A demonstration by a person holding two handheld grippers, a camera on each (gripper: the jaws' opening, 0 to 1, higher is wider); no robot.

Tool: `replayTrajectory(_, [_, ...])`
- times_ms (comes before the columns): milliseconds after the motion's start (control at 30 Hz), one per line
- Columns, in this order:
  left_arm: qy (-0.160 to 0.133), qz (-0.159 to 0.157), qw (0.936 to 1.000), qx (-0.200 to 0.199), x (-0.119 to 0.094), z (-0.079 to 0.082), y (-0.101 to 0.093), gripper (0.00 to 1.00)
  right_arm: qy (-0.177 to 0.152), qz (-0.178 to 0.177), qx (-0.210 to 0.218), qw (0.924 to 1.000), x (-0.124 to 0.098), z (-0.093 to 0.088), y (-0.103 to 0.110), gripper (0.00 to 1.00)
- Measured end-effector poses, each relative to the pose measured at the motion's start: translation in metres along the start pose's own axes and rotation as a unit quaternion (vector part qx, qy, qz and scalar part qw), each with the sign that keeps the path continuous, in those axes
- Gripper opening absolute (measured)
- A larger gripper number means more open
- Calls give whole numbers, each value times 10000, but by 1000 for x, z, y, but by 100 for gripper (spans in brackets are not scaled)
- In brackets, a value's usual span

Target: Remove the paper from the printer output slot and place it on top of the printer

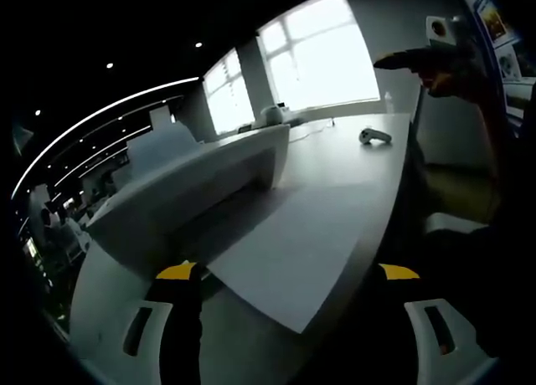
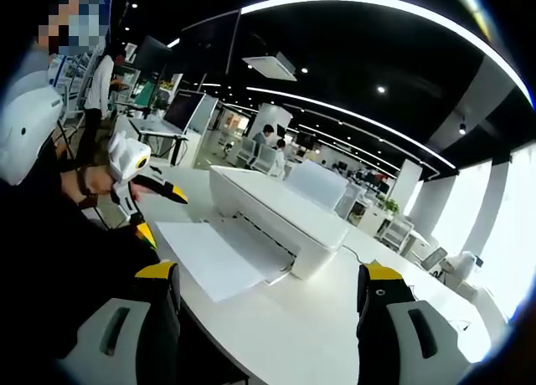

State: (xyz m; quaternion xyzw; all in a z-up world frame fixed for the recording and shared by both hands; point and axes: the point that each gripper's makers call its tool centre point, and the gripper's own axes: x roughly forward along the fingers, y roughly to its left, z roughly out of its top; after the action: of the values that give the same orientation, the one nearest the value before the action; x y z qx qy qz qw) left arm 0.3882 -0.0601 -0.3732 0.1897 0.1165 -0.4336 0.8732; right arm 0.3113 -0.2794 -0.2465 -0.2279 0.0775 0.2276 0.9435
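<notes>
Paper lies in the printer output slot. Both tools, left tool and right tool, gape empty; apparently unpinched. Grip the sheet's free edge squarely, draw straight out.

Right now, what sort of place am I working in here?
Most likely an open-plan office. A white printer sits on a long white table with a sheet of paper sticking out of it, rows of desks and chairs run behind it, and big windows line one wall.
</notes>
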Motion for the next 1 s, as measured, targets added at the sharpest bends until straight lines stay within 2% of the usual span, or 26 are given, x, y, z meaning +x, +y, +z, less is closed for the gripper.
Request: replayTrajectory(1000, [-5, -14, 10000, 21, 0, 1, -1, 87, -9, -11, -13, 10000, -1, 2, 0, 82])
